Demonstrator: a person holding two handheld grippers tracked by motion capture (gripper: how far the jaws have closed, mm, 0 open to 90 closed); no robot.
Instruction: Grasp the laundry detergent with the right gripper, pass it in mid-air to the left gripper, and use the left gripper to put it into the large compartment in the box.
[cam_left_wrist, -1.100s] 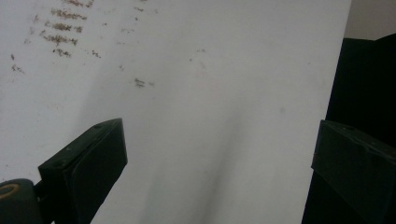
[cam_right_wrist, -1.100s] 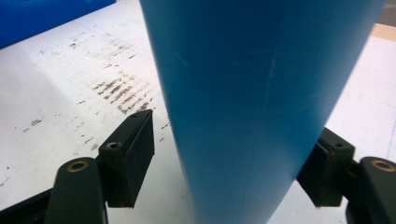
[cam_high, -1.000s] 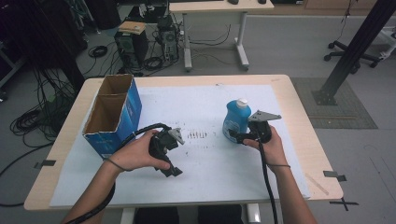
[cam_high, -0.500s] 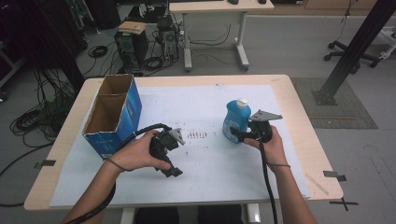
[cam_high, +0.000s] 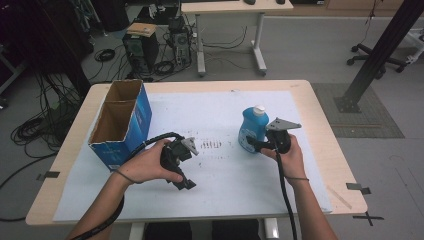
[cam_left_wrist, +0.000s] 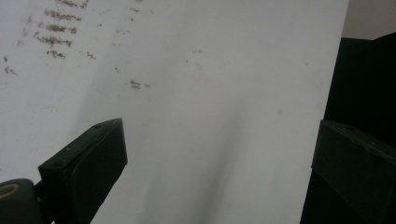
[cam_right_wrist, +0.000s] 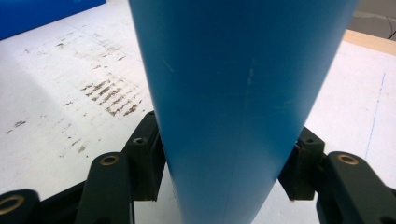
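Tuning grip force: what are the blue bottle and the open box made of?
Blue bottle: looks like smooth, slightly glossy plastic, with a faint seam line and a white cap. Open box: cardboard, with a brown raw inside and a printed blue outside.

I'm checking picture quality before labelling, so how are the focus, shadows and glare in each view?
High view: even light, no glare, slightly soft; the blue bottle and cardboard box read clearly. Left gripper view: a soft grey shadow band across the white sheet, jaws blurred. Right gripper view: the bottle sits too close, its surface smooth with faint scratches, the sheet's brown marks sharp.
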